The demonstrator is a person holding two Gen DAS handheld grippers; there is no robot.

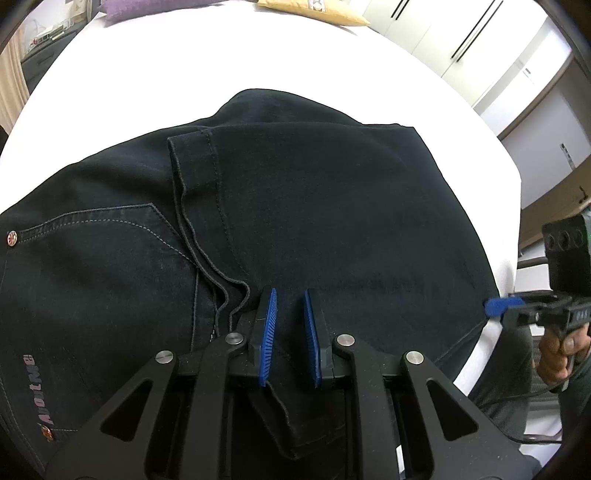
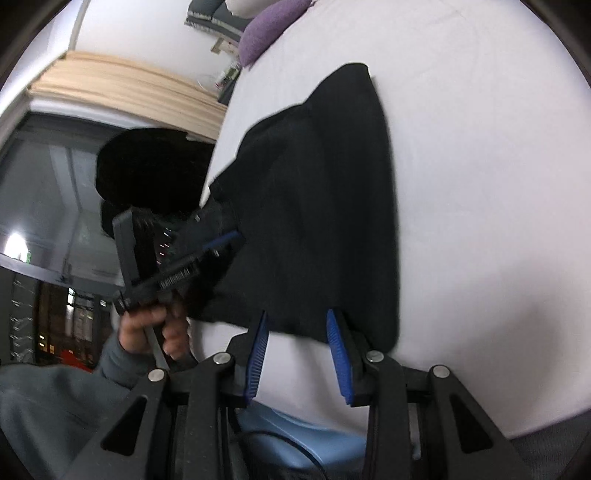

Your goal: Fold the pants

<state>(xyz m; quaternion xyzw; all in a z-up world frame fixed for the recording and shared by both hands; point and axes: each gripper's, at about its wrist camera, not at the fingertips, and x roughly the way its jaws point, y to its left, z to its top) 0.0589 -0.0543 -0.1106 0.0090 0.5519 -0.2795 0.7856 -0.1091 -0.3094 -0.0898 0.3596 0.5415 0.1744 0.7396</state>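
Observation:
Black pants (image 1: 295, 221) lie folded on a white bed (image 1: 258, 55), one leg laid over the waist part with its hem up top. My left gripper (image 1: 290, 295) hovers over the pants' near edge, its blue pads (image 1: 268, 332) parted with no cloth between them. It also shows in the right wrist view (image 2: 225, 238) at the pants' left edge. My right gripper (image 2: 297, 317) is open just off the near edge of the pants (image 2: 325, 206), with nothing held. It shows at the right edge of the left wrist view (image 1: 498, 306).
A purple cushion (image 2: 266, 26) and a tan pillow (image 1: 314, 11) lie at the bed's far end. White cupboards (image 1: 498, 55) stand beyond the bed. A blue item (image 2: 295, 439) sits under my right gripper.

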